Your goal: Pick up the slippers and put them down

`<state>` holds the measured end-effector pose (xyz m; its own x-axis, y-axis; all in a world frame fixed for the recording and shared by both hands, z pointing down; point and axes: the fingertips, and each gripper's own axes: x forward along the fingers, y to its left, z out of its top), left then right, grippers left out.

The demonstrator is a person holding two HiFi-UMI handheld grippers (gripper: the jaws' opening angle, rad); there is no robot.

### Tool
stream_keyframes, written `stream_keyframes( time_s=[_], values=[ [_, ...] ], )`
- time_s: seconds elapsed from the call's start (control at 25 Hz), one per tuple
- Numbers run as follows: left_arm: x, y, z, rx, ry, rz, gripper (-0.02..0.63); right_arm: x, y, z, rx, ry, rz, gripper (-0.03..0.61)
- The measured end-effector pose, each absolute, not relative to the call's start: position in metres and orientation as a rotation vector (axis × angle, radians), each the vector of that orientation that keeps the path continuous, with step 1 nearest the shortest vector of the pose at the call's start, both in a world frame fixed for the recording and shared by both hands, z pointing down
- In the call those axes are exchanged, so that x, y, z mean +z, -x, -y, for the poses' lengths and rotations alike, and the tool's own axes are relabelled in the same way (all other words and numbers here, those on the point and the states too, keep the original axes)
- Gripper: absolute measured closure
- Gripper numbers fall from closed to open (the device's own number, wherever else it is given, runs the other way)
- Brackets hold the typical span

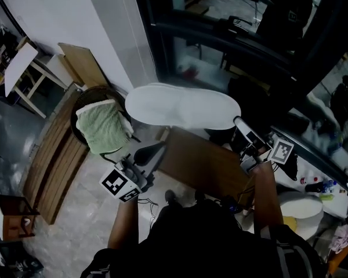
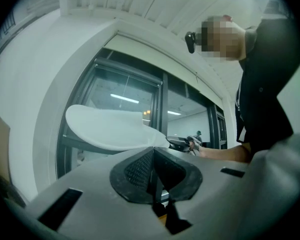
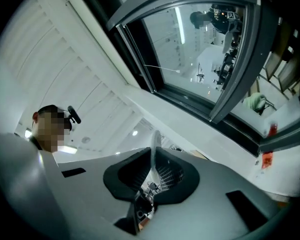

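Observation:
One white slipper (image 1: 182, 106) hangs in the air in front of the dark window, sole side toward the head camera. My left gripper (image 1: 162, 146) is shut on its lower edge; in the left gripper view the slipper (image 2: 110, 128) fans out up and left from the closed left gripper (image 2: 153, 151). My right gripper (image 1: 239, 122) is shut on the slipper's right end. In the right gripper view only a thin white edge of the slipper (image 3: 154, 143) stands between the pressed jaws of the right gripper (image 3: 153, 158). No second slipper shows.
Below me are a brown box top (image 1: 211, 167), a dark wicker basket (image 1: 93, 94) holding a green towel (image 1: 102, 127), and wooden planks (image 1: 52, 155) at the left. A white tub (image 1: 301, 207) sits at the right. The window frame (image 1: 220, 36) runs close behind the slipper.

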<state>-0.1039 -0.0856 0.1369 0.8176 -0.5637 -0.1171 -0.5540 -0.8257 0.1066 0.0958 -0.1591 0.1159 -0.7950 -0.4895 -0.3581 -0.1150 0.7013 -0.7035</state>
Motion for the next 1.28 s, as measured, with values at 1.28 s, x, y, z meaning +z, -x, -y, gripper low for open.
stream_keyframes(
  time_s=[1.28],
  values=[
    [0.457,0.011,0.084,-0.002,-2.47,0.568,0.601,0.514,-0.159,0.119,-1.614,0.944,-2.062,0.534]
  ],
)
